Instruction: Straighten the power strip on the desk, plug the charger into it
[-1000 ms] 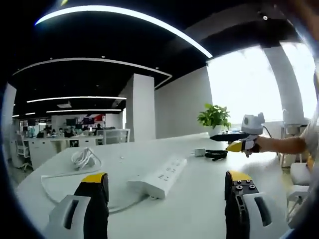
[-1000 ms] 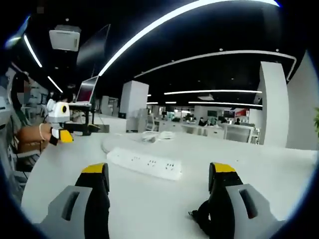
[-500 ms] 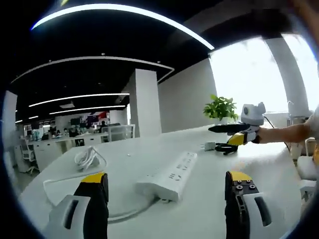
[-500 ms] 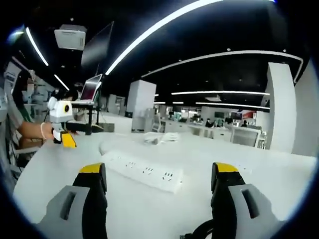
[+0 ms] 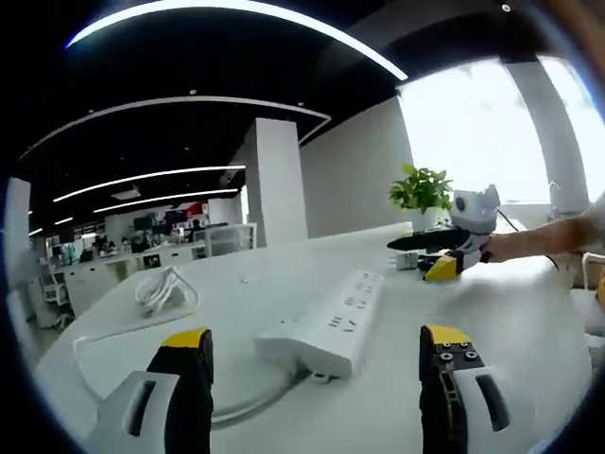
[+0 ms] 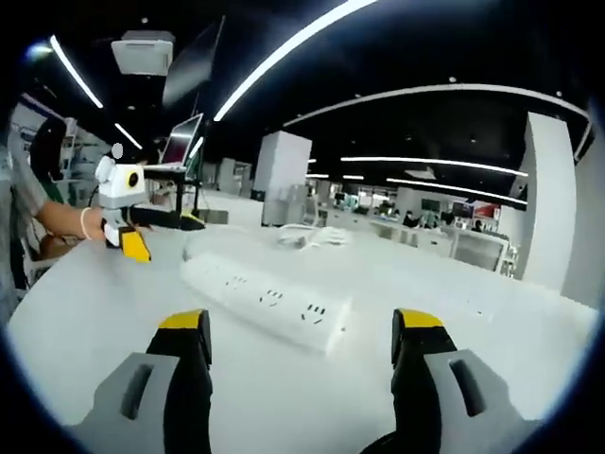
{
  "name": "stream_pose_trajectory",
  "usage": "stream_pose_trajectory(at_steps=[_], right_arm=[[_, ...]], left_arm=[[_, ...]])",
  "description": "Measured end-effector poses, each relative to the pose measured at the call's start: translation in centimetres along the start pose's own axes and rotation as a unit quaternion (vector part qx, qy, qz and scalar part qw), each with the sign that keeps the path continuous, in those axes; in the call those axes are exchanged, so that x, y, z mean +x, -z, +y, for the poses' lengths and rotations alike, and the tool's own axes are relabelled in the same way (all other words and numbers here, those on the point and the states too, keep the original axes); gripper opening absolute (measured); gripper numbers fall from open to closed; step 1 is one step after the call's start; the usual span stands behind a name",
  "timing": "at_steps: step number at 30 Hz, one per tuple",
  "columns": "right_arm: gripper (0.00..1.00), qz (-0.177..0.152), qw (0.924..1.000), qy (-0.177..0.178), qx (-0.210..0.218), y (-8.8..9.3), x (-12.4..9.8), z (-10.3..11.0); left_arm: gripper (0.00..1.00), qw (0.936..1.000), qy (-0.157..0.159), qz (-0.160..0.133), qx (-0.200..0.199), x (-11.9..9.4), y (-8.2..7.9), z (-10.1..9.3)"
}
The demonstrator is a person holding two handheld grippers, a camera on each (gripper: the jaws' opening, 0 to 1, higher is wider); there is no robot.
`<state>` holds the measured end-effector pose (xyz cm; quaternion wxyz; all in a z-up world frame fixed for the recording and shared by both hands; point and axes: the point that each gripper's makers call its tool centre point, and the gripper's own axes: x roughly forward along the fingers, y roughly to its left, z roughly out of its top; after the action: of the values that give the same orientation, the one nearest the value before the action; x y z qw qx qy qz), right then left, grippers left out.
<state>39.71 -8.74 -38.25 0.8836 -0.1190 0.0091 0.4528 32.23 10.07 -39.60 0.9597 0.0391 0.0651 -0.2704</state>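
Note:
A long white power strip (image 5: pixel 331 322) lies at an angle on the white desk (image 5: pixel 529 331), and its white cord (image 5: pixel 236 405) curves away toward the near edge. In the right gripper view the strip (image 6: pixel 265 301) lies just ahead of my right gripper (image 6: pixel 301 326), which is open and holds nothing. My left gripper (image 5: pixel 315 340) is also open, with the strip's near end between its jaws in view. The right gripper (image 5: pixel 440 255) hovers over the small white charger (image 5: pixel 406 262) at the far right. A person's hand holds the left gripper (image 6: pixel 128 232) at the far left.
A coiled white cable (image 5: pixel 161 288) lies at the desk's left side and appears behind the strip as a coiled cable (image 6: pixel 312 236). A potted plant (image 5: pixel 423 189) stands at the far edge. A laptop on a stand (image 6: pixel 184 147) rises behind the left gripper. A black cable (image 6: pixel 373 445) shows at the bottom.
Both views have closed in on the power strip, which looks larger now. In the left gripper view, the right gripper has come down nearer the charger. Both grippers stay open.

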Motion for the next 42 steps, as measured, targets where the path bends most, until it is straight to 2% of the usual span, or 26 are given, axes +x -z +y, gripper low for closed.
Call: stream_pose_trajectory(at_steps=[4, 6, 8, 10, 16, 23, 32, 42], right_arm=[[0.74, 0.018, 0.9997, 0.002, 0.015, 0.7, 0.3, -0.5], [0.70, 0.015, 0.9995, -0.002, 0.027, 0.6, 0.5, -0.6], [0.67, 0.017, 0.9993, -0.002, 0.034, 0.6, 0.6, -0.7], [0.65, 0.019, 0.9992, -0.003, 0.036, 0.6, 0.8, -0.6], [0.58, 0.042, 0.9979, -0.005, 0.049, 1.4, 1.3, -0.6], [0.55, 0.064, 0.9961, -0.014, 0.058, 2.1, 1.9, -0.5], [0.52, 0.093, 0.9931, -0.022, 0.068, 3.0, 2.5, -0.4], [0.47, 0.104, 0.9919, -0.024, 0.069, 3.5, 2.9, -0.4]], left_arm=[[0.88, 0.9999, 0.001, 0.017, 0.002, 0.5, 0.4, 0.0], [0.82, 0.9997, 0.004, 0.023, 0.001, 0.6, 0.6, -0.1], [0.79, 0.9990, 0.009, 0.043, -0.004, 0.7, 1.3, -0.2], [0.80, 0.9982, 0.011, 0.059, -0.010, 0.9, 1.8, -0.2], [0.79, 0.9973, 0.008, 0.073, -0.005, 1.1, 2.3, 0.1], [0.68, 0.9949, 0.014, 0.098, -0.020, 1.6, 2.8, 0.3], [0.65, 0.9927, 0.017, 0.116, -0.029, 2.2, 3.5, 0.2], [0.60, 0.9925, 0.015, 0.117, -0.031, 2.2, 3.6, 0.3]])
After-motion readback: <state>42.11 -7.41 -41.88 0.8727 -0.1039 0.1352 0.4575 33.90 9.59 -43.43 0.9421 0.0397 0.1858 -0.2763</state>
